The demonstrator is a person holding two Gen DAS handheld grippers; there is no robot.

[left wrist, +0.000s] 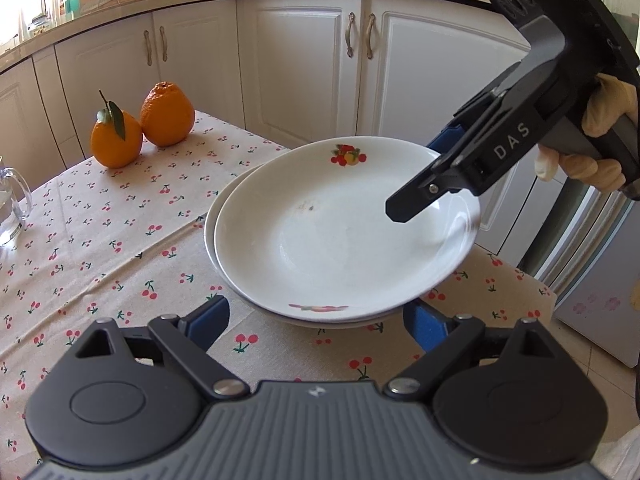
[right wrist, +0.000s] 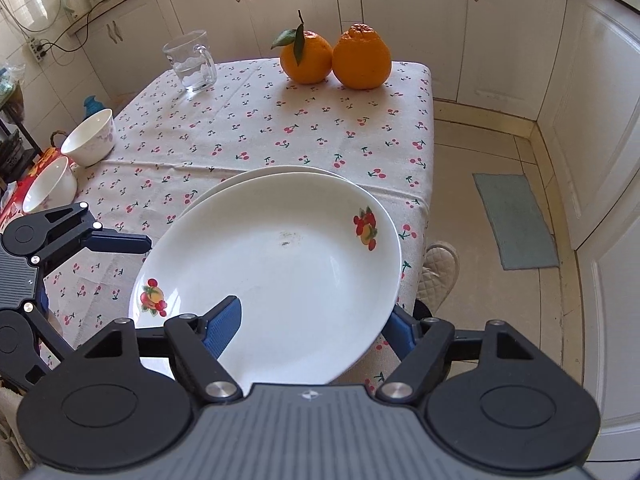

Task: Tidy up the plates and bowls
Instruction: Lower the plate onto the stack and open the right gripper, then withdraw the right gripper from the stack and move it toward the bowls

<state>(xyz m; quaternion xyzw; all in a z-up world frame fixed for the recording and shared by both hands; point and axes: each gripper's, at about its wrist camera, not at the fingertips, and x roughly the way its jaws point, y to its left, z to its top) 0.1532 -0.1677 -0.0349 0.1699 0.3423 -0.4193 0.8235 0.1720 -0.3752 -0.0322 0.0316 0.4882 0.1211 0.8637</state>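
Observation:
A white plate with fruit prints (left wrist: 340,232) (right wrist: 280,272) sits on top of a second white plate (left wrist: 212,216) (right wrist: 256,174) on the cherry-print tablecloth (left wrist: 100,248) (right wrist: 260,120). My right gripper (right wrist: 312,326) (left wrist: 416,184) straddles the top plate's near rim, one blue pad above and one below; the jaws stand wide, not closed on it. My left gripper (left wrist: 316,324) (right wrist: 132,240) is open and empty, just short of the plates' edge. Two white bowls (right wrist: 90,138) (right wrist: 50,190) stand at the table's left edge.
Two oranges (left wrist: 144,124) (right wrist: 336,58) and a glass mug (right wrist: 192,62) (left wrist: 10,208) stand at the table's far side. White cabinets (left wrist: 304,64) surround the table. A mat (right wrist: 516,220) lies on the floor to the right.

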